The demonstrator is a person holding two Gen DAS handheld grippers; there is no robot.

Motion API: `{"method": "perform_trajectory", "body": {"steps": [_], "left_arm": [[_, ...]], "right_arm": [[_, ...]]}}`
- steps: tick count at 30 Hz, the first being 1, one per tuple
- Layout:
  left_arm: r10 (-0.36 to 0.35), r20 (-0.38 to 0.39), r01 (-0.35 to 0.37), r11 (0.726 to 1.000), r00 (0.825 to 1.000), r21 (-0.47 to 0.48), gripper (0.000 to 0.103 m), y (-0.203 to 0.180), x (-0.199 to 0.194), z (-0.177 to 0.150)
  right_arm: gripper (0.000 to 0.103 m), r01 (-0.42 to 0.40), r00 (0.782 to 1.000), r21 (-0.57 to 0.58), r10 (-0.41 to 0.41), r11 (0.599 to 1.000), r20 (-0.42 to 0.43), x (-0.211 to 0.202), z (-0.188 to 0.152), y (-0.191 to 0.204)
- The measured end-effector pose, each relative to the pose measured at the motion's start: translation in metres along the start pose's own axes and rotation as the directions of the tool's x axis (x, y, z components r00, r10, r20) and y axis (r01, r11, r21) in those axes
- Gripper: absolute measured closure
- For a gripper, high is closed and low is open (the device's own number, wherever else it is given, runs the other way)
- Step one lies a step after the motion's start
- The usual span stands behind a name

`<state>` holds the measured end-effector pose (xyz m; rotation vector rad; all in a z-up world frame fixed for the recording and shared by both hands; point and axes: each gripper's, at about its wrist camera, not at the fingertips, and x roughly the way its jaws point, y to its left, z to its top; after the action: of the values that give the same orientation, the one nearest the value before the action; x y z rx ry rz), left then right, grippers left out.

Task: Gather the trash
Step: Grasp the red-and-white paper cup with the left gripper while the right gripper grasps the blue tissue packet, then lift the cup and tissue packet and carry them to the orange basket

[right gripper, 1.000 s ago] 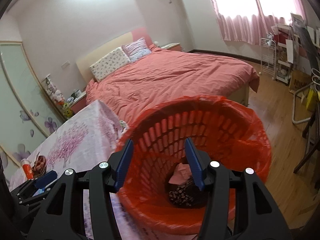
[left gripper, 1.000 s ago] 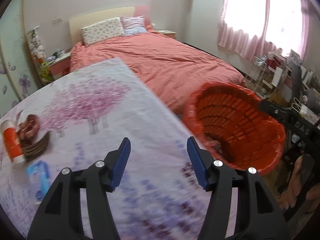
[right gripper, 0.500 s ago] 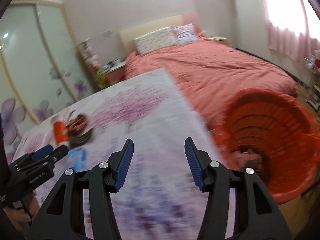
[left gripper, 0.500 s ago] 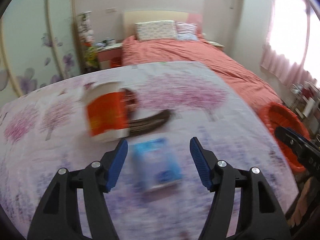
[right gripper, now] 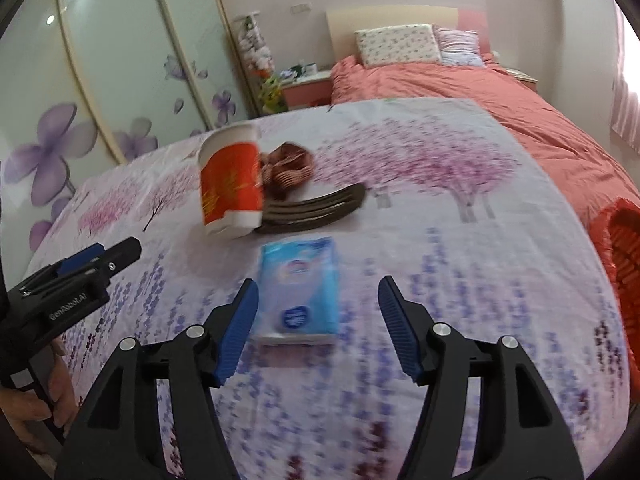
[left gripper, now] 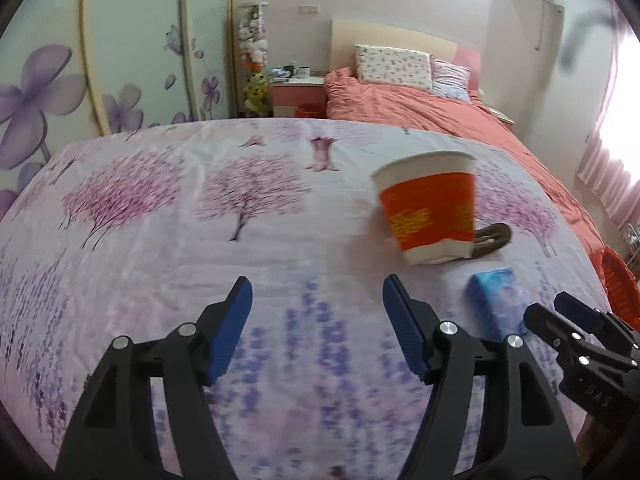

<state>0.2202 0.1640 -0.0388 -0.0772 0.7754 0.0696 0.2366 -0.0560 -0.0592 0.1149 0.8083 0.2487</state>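
- On the flowered tablecloth (right gripper: 460, 240) four pieces of trash lie uncollected: a red-and-white paper cup (right gripper: 231, 184) tipped on its side, a crumpled brown wrapper (right gripper: 290, 168) just behind it, a dark banana peel (right gripper: 316, 210) touching the cup's base, and a blue tissue pack (right gripper: 298, 286) lying flat nearest the camera
- Off the table's right edge sits the red trash basket (right gripper: 624, 256), only partly in view; what it holds cannot be told from here; judging by the four pieces left, much of the job remains
- Right gripper (right gripper: 318, 328) hangs over the tissue pack, jaws spread and just now widening; the pack lies between and beyond the tips, untouched; I judge it the next pick
- Left gripper (left gripper: 318, 330) is spread too, its jaws likewise just widening, with only cloth between them; the cup stands well ahead and to its right
- Behind the table: a bed with a coral duvet (right gripper: 480, 84) and two pillows; a sliding wardrobe (right gripper: 100, 92) printed with purple flowers on the left; a cluttered nightstand (right gripper: 306, 80) between them; pink curtains at the right edge.
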Motion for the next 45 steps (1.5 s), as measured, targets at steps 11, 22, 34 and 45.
{"method": "perform_trajectory", "body": {"steps": [11,22,34,45], "left_arm": [[-0.004,-0.015,0.004,0.998,1.000,-0.055,0.029,0.028,0.009,-0.004],[-0.084,0.000,0.084,0.995,0.996,-0.049,0.016,-0.006,0.015,0.006],[-0.147,0.015,0.148,0.989,0.989,-0.029,0.005,-0.069,0.041,0.027],[-0.136,-0.029,0.134,0.988,0.990,-0.072,0.013,-0.075,0.079,0.037]], "right_arm": [[0.038,0.060,0.995,-0.016,-0.061,0.998,-0.081,0.033,0.000,0.016],[0.051,0.133,0.990,0.070,-0.129,0.989,-0.054,0.016,-0.003,-0.028],[0.051,0.171,0.985,0.173,-0.166,0.970,-0.043,0.002,-0.005,-0.083],[0.051,0.131,0.991,0.173,-0.126,0.976,-0.037,0.002,-0.006,-0.086]]}}
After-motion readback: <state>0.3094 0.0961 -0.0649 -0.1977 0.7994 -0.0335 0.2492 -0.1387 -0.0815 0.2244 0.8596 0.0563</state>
